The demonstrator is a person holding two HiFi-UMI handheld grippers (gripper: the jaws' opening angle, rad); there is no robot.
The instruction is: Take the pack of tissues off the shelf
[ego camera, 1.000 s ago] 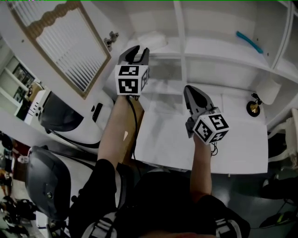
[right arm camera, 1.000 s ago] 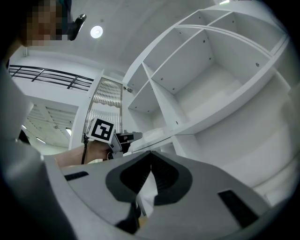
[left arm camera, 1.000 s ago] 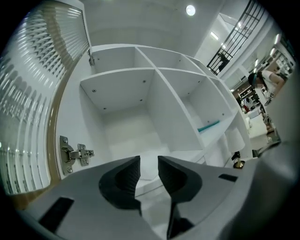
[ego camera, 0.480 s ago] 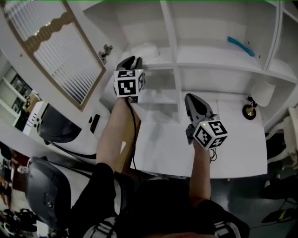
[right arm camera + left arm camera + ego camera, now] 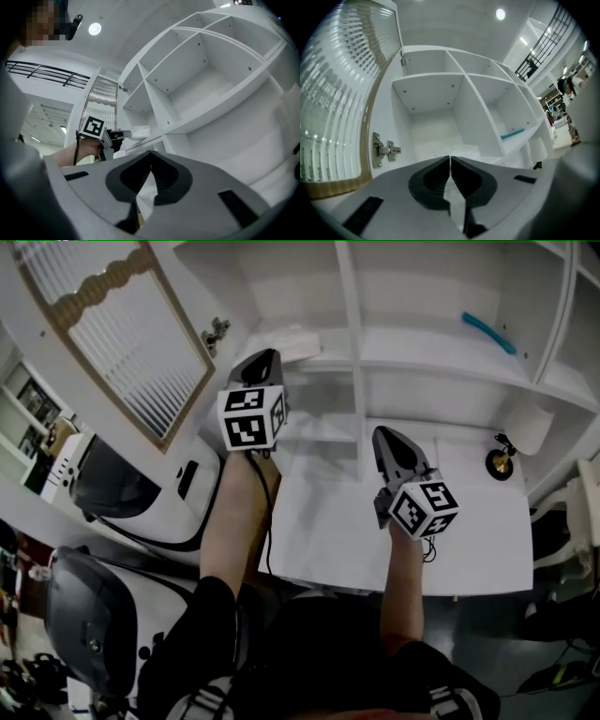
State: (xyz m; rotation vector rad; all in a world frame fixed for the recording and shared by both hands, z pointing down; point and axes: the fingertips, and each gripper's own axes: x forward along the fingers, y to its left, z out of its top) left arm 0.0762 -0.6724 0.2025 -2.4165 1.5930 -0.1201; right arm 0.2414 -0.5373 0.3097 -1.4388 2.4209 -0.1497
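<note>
Left claw point(image 5: 268, 356) closing on pack of tissues point(image 5: 296, 339) edge, right claw point(image 5: 382, 435) clenched, empty

This looks like a large test hall furnished as a mock home. A white shelf unit with open compartments point(image 5: 441, 348) stands at twelve o'clock over a white worktop point(image 5: 478, 531). A wood-framed louvred cabinet door point(image 5: 122, 329) hangs at ten o'clock. A black gallery railing point(image 5: 44, 71) and a round ceiling light point(image 5: 94, 29) are overhead.
</note>
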